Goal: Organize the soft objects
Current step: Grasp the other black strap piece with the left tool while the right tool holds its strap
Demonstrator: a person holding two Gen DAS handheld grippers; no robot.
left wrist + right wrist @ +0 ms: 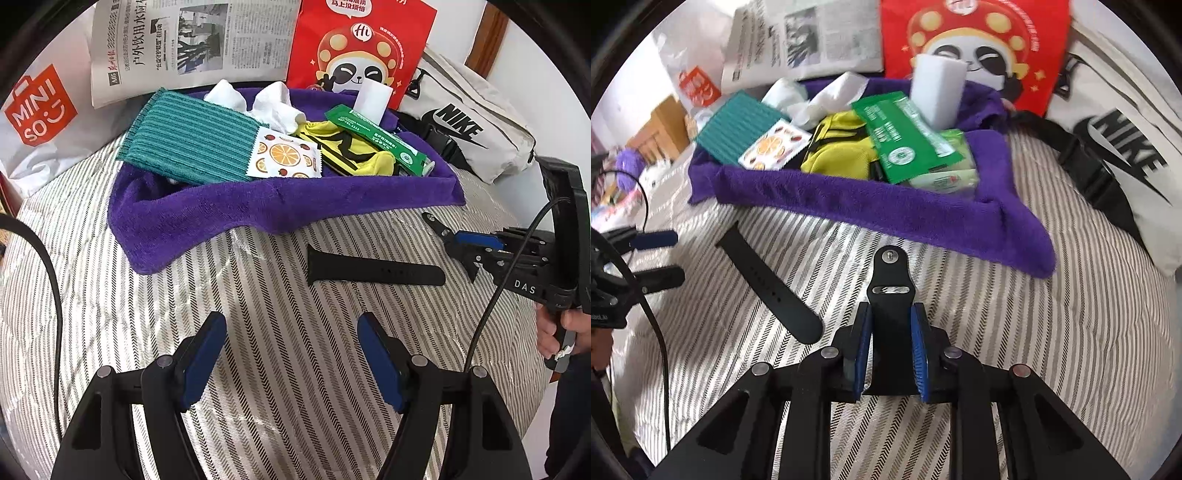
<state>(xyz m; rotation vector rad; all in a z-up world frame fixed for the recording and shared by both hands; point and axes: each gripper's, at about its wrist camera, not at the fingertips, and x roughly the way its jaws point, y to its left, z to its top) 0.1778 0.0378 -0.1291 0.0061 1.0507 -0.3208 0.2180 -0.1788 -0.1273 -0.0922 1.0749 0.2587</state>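
A purple towel [192, 210] [886, 206] lines a tray on the striped bed and holds a teal cloth [188, 144], white socks [273, 103], a yellow pouch [354, 147], a green packet [384, 140] and a white sponge [938, 92]. A long black watch strap [373, 271] [772, 291] lies flat on the bed in front of the towel. My right gripper [891, 317] is shut on a short black strap piece with a pin [891, 291], held above the bed; it also shows in the left wrist view [454, 240]. My left gripper [291, 325] is open and empty, short of the long strap.
A newspaper [192, 40], a red panda bag [358, 48], a white Miniso bag [37, 110] and a white Nike bag [469, 122] with a black buckle strap stand behind the towel. A black cable [51, 280] runs at the left.
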